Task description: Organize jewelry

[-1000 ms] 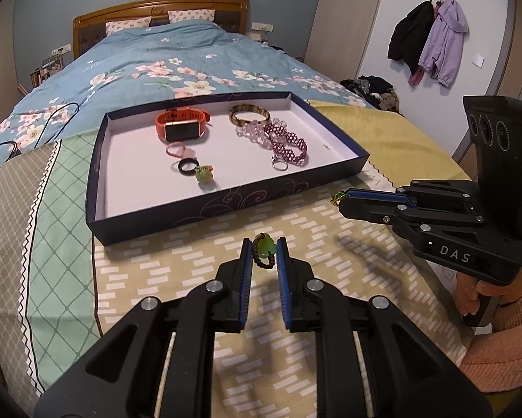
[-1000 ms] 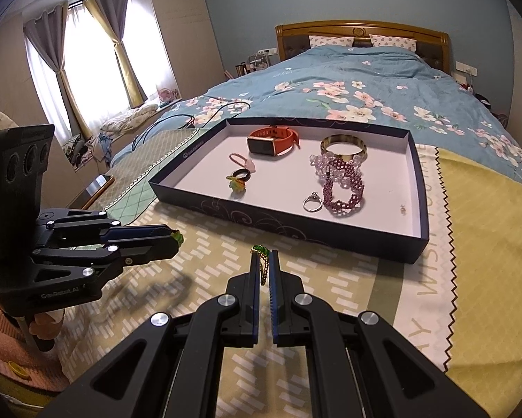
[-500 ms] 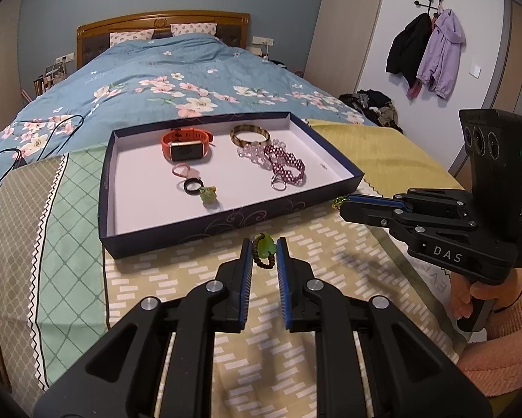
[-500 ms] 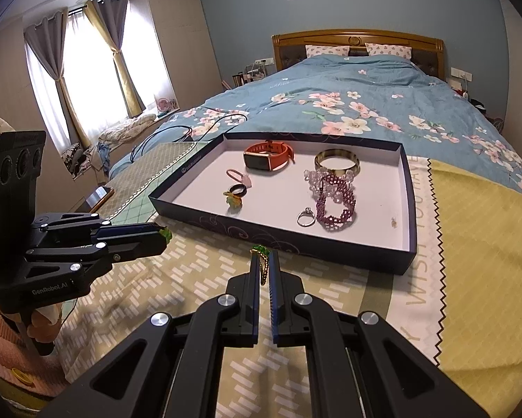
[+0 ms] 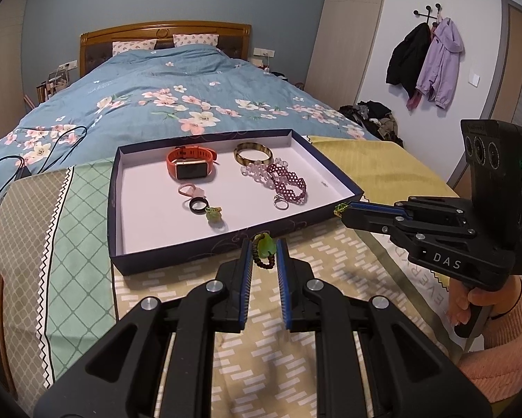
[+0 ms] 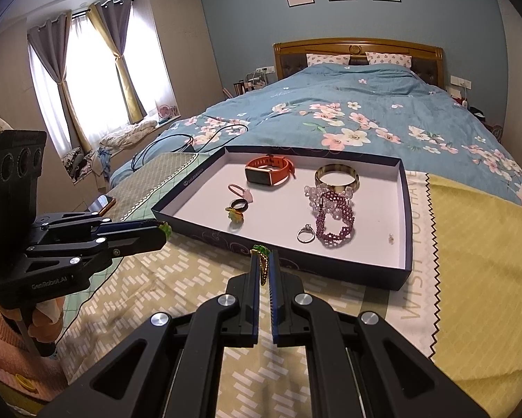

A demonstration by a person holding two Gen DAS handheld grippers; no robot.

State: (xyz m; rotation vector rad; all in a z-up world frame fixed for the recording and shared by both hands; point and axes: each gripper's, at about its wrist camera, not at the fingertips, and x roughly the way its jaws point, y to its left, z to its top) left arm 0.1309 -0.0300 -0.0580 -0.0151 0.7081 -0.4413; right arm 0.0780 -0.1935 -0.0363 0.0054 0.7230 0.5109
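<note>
Your left gripper (image 5: pixel 264 249) pinches a green bead ring (image 5: pixel 263 251) just short of the tray (image 5: pixel 116 209); your right gripper (image 6: pixel 263 264) is clamped on a green-and-gold chain (image 6: pixel 262 268) beside the tray's near wall.

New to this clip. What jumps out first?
The dark tray on the bed, holding an orange watch, a gold bangle and purple beads. In front of it, the left claw grips a green-charm bead bracelet, and the right claw pinches a gold-green chain.
</note>
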